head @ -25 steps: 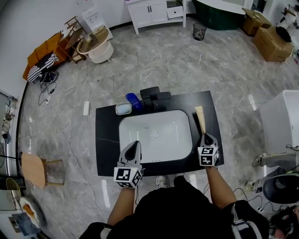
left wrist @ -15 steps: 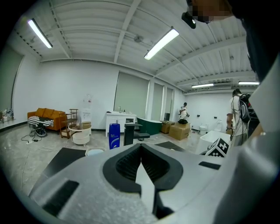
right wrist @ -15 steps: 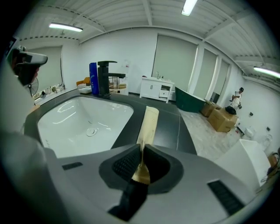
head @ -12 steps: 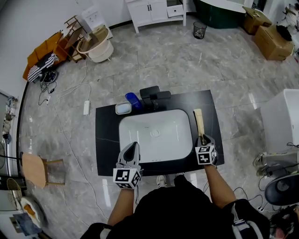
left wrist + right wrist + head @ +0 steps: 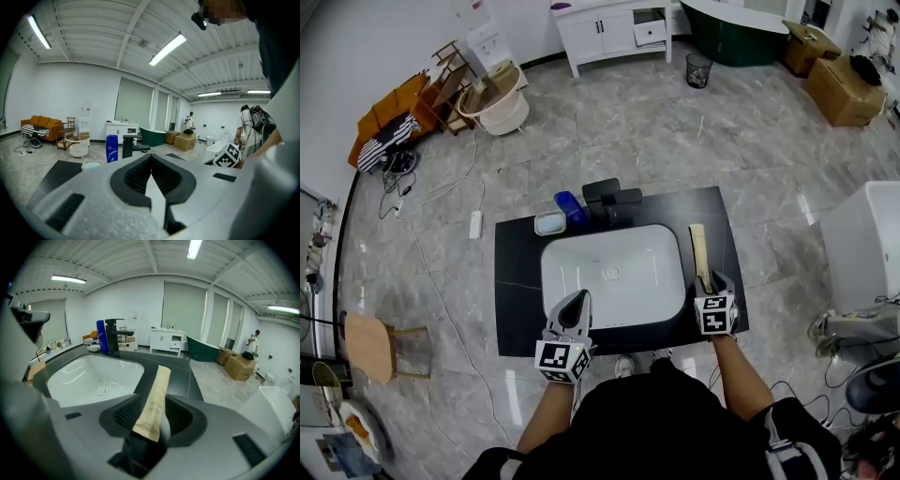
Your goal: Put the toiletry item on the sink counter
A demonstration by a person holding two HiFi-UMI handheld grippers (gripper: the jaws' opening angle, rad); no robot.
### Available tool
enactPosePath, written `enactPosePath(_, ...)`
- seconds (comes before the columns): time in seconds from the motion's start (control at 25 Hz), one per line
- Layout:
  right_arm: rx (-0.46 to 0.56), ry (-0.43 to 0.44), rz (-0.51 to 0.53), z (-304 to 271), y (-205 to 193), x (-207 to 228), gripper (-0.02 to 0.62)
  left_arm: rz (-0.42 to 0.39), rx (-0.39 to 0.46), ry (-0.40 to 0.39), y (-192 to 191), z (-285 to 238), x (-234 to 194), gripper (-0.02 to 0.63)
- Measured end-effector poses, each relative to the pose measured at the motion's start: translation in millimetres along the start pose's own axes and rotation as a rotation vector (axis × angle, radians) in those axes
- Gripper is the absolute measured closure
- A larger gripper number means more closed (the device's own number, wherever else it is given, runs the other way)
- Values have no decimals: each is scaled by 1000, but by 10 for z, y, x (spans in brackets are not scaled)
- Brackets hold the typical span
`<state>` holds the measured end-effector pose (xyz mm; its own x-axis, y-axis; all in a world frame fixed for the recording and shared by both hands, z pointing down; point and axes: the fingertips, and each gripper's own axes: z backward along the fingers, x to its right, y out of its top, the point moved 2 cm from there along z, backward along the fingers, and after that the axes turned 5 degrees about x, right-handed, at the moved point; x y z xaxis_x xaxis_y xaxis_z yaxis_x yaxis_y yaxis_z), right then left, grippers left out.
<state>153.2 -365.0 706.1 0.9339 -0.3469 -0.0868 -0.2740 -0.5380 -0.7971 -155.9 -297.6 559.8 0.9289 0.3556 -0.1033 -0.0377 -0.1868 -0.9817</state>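
Observation:
The toiletry item is a long tan paper toothbrush packet point(image 5: 701, 251) lying on the black sink counter point(image 5: 517, 281), to the right of the white basin point(image 5: 614, 272). Its near end lies between the jaws of my right gripper point(image 5: 713, 281). In the right gripper view the packet point(image 5: 154, 394) runs away from me between the jaws. The right gripper point(image 5: 152, 416) is opening, with its pads off the paper. My left gripper point(image 5: 575, 302) hovers at the counter's front edge, left of the basin's middle. The left gripper point(image 5: 151, 171) is shut and empty.
A black faucet point(image 5: 609, 199) stands behind the basin, with a blue bottle point(image 5: 568, 203) and a pale soap dish point(image 5: 549, 221) to its left. The right counter edge point(image 5: 736, 272) runs close beside the packet. Grey tiled floor surrounds the counter.
The right gripper's jaws have spread apart around the packet's near end, and the packet now lies flat on the counter. The left gripper has hardly moved.

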Motion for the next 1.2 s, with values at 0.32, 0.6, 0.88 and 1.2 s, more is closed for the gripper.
enactPosePath(0.32, 228, 20, -29, 597, 874, -48, 445, -25, 52, -34, 233, -24, 99, 600)
enactPosePath(0.6, 429, 47, -16, 1124, 1604, -161, 543, -33, 113, -34, 471, -18, 111, 600)
enactPosePath(0.88, 601, 21, 48, 1539, 1928, -283, 592, -35, 155, -20, 630, 42, 132, 600)
enactPosePath(1.2, 656, 25, 64, 1716, 2066, -391, 592, -46, 183, -49, 755, 123, 233, 600)
